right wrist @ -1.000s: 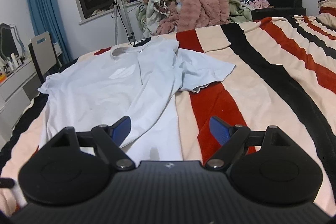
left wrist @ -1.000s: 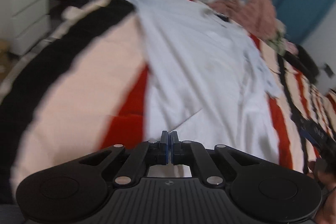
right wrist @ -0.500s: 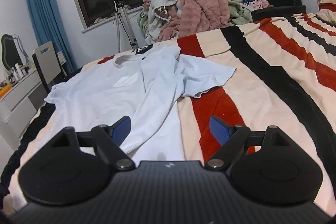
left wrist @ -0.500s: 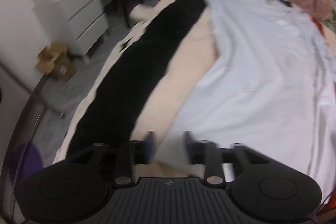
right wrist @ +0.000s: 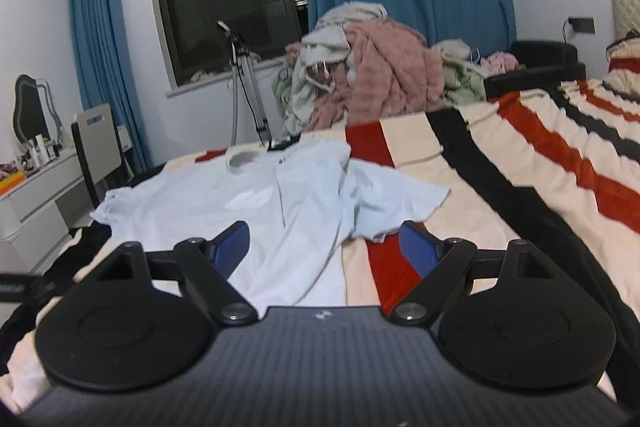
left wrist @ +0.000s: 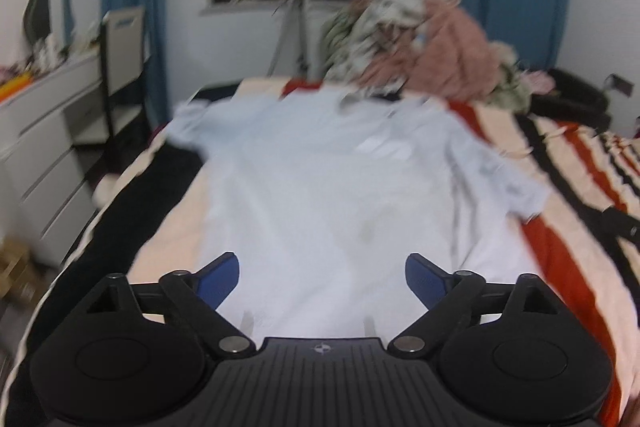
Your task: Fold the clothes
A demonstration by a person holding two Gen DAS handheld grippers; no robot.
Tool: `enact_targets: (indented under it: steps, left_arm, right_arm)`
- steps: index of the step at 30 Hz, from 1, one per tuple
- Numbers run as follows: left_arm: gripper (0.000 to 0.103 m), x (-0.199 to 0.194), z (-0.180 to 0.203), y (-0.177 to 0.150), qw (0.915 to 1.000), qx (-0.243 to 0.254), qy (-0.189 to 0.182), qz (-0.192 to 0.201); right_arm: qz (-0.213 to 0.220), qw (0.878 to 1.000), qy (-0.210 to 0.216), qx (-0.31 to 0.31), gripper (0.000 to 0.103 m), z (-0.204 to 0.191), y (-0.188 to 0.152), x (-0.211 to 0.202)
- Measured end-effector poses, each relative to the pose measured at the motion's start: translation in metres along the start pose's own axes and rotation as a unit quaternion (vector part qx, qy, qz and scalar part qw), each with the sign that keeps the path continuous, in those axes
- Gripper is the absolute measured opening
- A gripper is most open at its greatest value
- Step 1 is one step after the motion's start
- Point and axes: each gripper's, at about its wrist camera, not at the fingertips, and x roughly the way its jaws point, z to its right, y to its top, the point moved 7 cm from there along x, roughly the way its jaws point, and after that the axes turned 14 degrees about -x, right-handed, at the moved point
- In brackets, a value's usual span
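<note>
While we looked along both grippers, we noted:
Shirt: the pale blue T-shirt (left wrist: 320, 183) lay spread on the striped bedspread (right wrist: 520, 187), collar toward the window.
Left gripper (left wrist: 322, 277): its jaws had just been opening, wide apart, nothing between them.
Right gripper (right wrist: 322, 247): jaws apart, empty.
Beyond: a clothes pile (right wrist: 360, 67).

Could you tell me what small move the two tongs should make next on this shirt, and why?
Probably lower the right tongs onto the right sleeve and fold it inward. The pale blue T-shirt lies spread on the striped blanket, that sleeve sticks out crumpled, and both tongs are open and empty, the left tongs having just opened.
</note>
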Motion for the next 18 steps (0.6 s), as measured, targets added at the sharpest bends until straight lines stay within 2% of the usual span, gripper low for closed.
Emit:
enact_targets:
  steps: [5, 9, 18]
  left_arm:
    - [0.1, 0.025, 0.013, 0.002, 0.9974, -0.01, -0.032, 0.064]
    - [0.1, 0.039, -0.001, -0.013, 0.9981, -0.027, -0.03, 0.047]
    - [0.102, 0.045, -0.023, -0.018, 0.9978, -0.051, -0.037, 0.02]
  right_arm:
    - [0.008, 1.0, -0.001, -0.019, 0.083, -0.005, -0.001, 0.005]
    - [-0.002, 1.0, 0.0, -0.023, 0.083, -0.011, -0.005, 0.017]
    - [-0.01, 1.0, 0.001, -0.027, 0.083, -0.02, -0.007, 0.029]
